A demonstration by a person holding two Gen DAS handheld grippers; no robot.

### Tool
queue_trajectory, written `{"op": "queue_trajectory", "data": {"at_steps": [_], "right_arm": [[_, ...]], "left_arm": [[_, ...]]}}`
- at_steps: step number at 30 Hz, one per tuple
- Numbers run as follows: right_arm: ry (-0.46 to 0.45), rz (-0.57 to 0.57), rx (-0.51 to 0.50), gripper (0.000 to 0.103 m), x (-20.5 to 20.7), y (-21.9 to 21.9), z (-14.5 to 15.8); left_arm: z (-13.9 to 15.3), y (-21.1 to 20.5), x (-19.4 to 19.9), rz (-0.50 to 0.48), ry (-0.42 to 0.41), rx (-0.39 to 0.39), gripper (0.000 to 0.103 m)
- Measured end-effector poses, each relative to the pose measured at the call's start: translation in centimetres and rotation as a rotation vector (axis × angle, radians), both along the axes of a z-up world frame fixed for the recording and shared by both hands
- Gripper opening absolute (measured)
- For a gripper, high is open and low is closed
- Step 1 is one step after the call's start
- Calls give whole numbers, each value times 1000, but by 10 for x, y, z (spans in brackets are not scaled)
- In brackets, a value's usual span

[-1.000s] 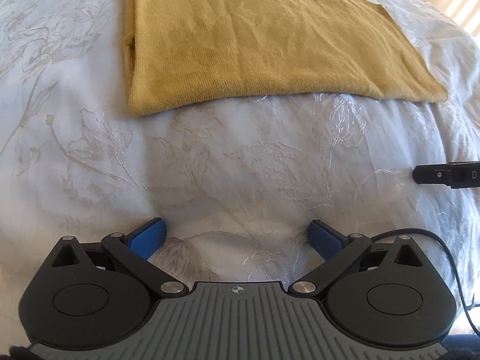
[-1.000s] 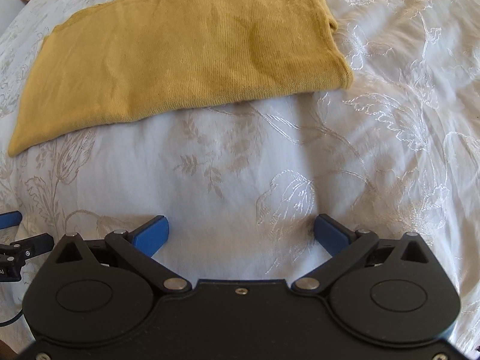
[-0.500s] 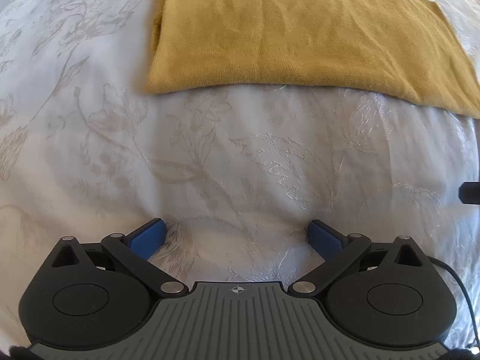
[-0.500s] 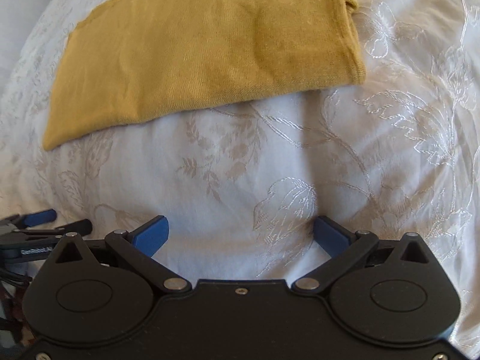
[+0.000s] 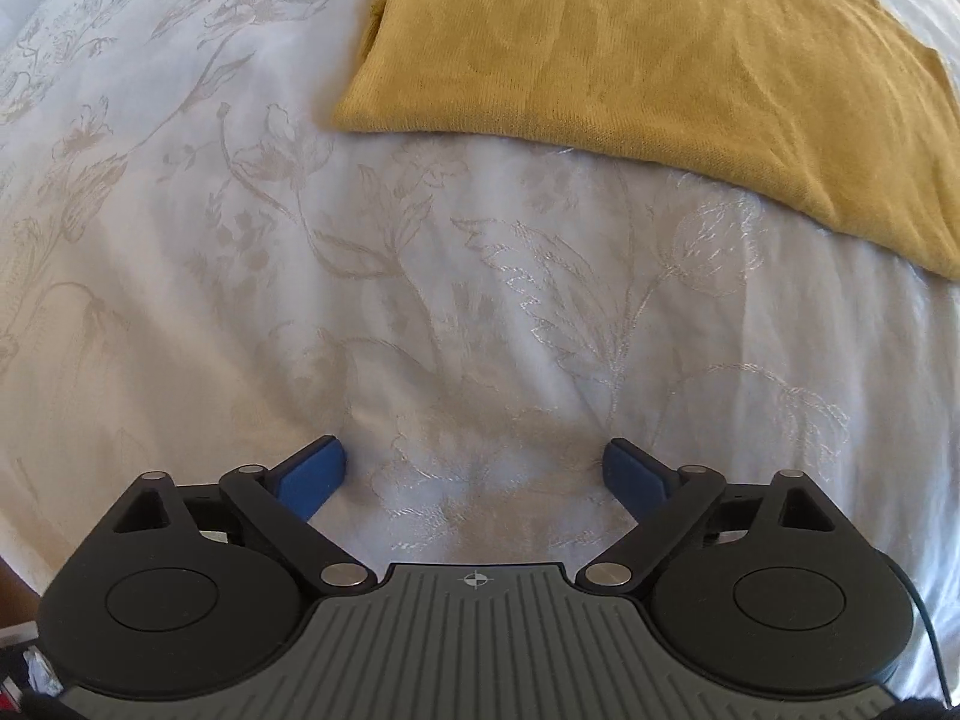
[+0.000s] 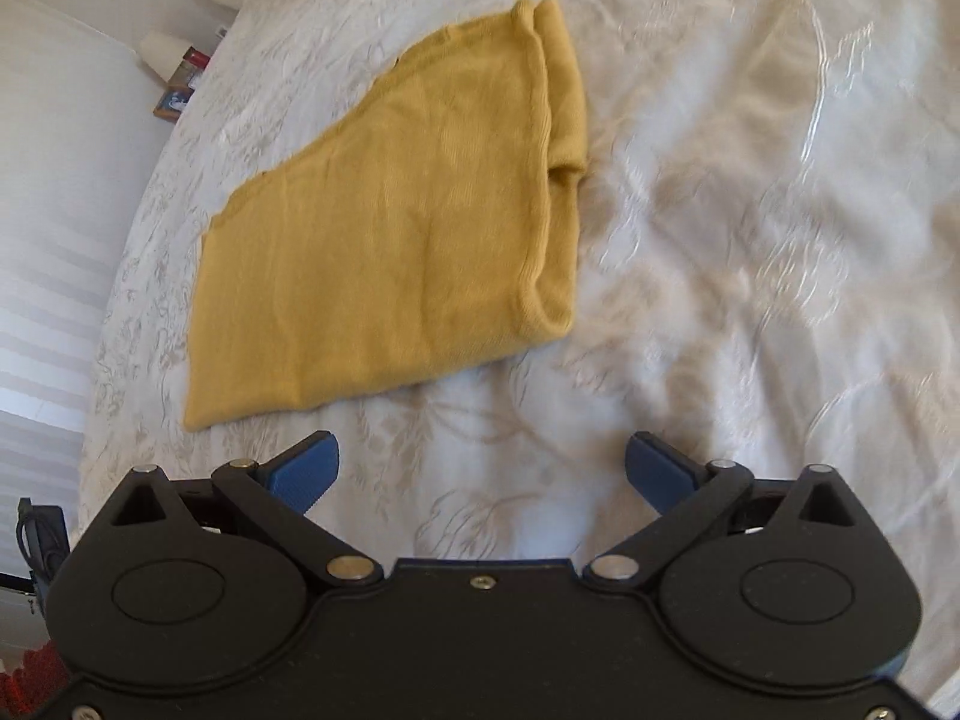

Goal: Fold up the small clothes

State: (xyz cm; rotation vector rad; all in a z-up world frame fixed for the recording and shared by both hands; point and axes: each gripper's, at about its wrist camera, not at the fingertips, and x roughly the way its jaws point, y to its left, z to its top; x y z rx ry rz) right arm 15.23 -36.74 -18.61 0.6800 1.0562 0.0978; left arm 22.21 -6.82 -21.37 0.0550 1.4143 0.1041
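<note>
Nearest in both views are my own tools. My left gripper (image 5: 474,471) stands with its blue pads wide apart over bare bedding; its jaws have just been closing a little, with nothing between them. My right gripper (image 6: 480,471) is likewise spread wide at the bottom of its frame and grips nothing.

Beyond the fingertips lies the white embroidered bedspread (image 5: 240,252), lightly rumpled, with a floral pattern throughout. Neither gripper touches any clothing.

Farther out is the mustard-yellow garment (image 6: 396,228). In the right wrist view it sits at centre left, above the left pad, and apart from it. In the left wrist view the same garment (image 5: 648,72) fills the upper right, well clear of my pads. It lies flat in a tidy oblong, doubled over, with a ribbed hem running along its right-hand side in the right wrist view.

Judgement: this piece appears folded at least once and laid down. Whether a further fold is intended I cannot tell. No other clothes are in view.

At upper left of the right wrist view, off the bed, small items stand blurred.
</note>
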Motion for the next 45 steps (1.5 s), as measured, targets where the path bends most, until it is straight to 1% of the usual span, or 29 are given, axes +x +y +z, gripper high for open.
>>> {"op": "queue_trajectory", "data": {"at_steps": [3,6,12,15,19,24,28,32,37,41,43,45], "right_arm": [[-29,3,-52,102,9,-11,7],[-61,-19,-58,102,17,-23,12],[-93,-43,-11,102,28,-38,12],[-89,-34,2,102,38,-36,9],[-82,-27,16,102,51,-34,3],[-57,-22,25,102,69,-37,-8],[-42,-7,35,102,84,-40,-16],[-50,1,65,103,95,-44,-22],[-64,27,93,103,107,-45,-29],[-82,41,106,103,112,-45,-32],[-92,42,113,103,114,-45,-34],[-103,42,117,103,114,-46,-35]], "left_arm": [[9,-5,3,39,-31,-35,92],[24,-10,13,60,-89,-47,92],[51,-22,47,5,-189,-59,92],[53,-21,65,-22,-211,-76,92],[50,-29,93,-44,-223,-86,92],[47,-44,133,-93,-240,-56,92],[36,-51,165,-107,-233,-39,92],[23,-57,192,-112,-215,-16,91],[6,-61,215,-131,-189,20,92],[-4,-62,228,-128,-172,10,93],[-6,-65,232,-140,-171,11,94],[-8,-67,236,-158,-164,20,96]]}}
